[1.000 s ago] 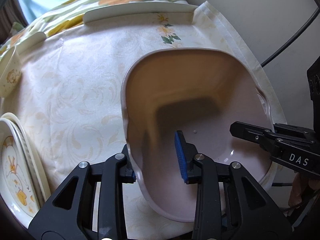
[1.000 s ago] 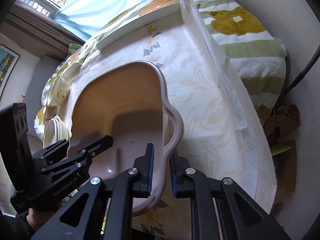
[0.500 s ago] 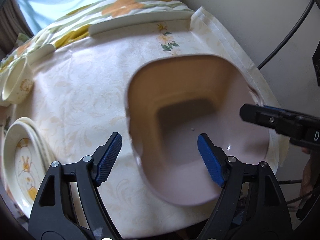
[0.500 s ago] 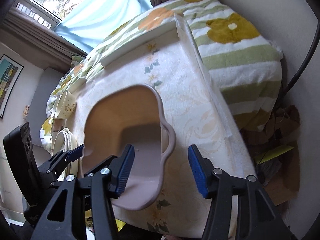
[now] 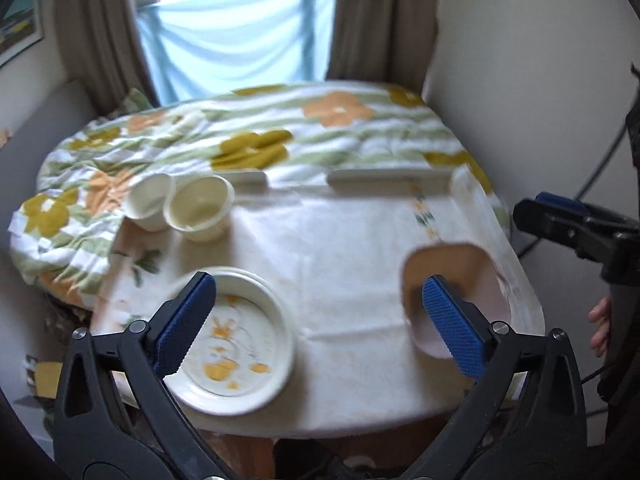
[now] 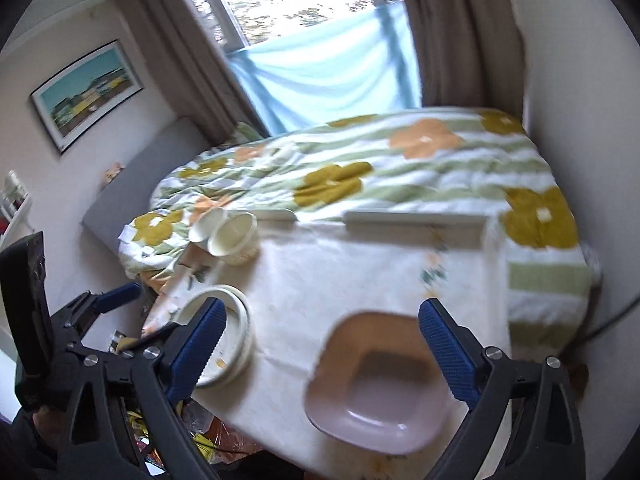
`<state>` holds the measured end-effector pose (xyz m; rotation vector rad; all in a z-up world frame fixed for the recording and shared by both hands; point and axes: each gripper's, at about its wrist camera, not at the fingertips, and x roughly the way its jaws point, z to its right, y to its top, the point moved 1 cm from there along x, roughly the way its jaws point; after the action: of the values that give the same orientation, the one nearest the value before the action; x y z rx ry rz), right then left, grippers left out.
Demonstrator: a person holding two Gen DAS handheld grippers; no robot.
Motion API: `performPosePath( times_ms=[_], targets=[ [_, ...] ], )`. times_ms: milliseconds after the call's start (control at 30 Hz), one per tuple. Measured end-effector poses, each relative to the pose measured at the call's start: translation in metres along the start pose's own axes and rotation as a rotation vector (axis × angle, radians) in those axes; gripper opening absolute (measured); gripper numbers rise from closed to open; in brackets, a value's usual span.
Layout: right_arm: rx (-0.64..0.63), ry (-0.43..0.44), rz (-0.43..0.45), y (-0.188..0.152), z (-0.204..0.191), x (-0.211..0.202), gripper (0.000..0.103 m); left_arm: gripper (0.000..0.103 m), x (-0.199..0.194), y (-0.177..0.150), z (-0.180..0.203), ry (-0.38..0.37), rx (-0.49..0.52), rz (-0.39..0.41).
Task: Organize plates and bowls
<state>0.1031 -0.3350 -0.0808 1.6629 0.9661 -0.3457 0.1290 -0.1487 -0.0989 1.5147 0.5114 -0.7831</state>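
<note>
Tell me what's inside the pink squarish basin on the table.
The pink squarish plastic basin looks empty, its smooth bottom bare. From the left wrist view a blue jaw pad hides part of its inside; whatever lies beneath it is covered.

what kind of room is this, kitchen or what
Probably a bedroom or living room in a home, not a kitchen: a curtained window, a framed picture on the wall, and a floral blanket behind the cloth-covered table.

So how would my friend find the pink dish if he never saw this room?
Look at the table with the pale cloth, in front of the window. The pink dish sits on the near corner by the wall. It is squarish and plain, while the plates and two cups are round and cream.
</note>
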Motion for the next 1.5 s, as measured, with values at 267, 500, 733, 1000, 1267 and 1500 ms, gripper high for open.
performPosePath(
  times_ms=[267, 500, 733, 1000, 1267, 1500],
  targets=[
    [-0.08, 0.09, -0.016, 0.051, -0.065, 0.058, 0.096, 0.103, 0.015, 0.029, -0.106, 0.063, -0.14, -0.035],
    [-0.072, 0.094, -0.122, 0.079, -0.103, 0.136, 0.096, 0.102, 0.072, 0.054, -0.188, 0.025, -0.249, -0.1],
    [-0.016, 0.033, -0.283, 0.098, -0.125, 0.236, 0.096, 0.097, 0.148, 0.065, -0.248, -0.034, -0.318, -0.217],
    [0.101, -0.008, -0.443, 0.075, -0.124, 0.322, 0.071, 0.062, 0.243, 0.051, -0.267, -0.144, -0.333, -0.374],
    [0.15, -0.007, -0.527, 0.062, -0.121, 0.354, 0.037, 0.026, 0.28, 0.048, -0.266, -0.188, -0.321, -0.434],
    [0.151, -0.006, -0.537, 0.061, -0.121, 0.362, 0.016, 0.019, 0.28, 0.049, -0.263, -0.172, -0.303, -0.433]
  ],
)
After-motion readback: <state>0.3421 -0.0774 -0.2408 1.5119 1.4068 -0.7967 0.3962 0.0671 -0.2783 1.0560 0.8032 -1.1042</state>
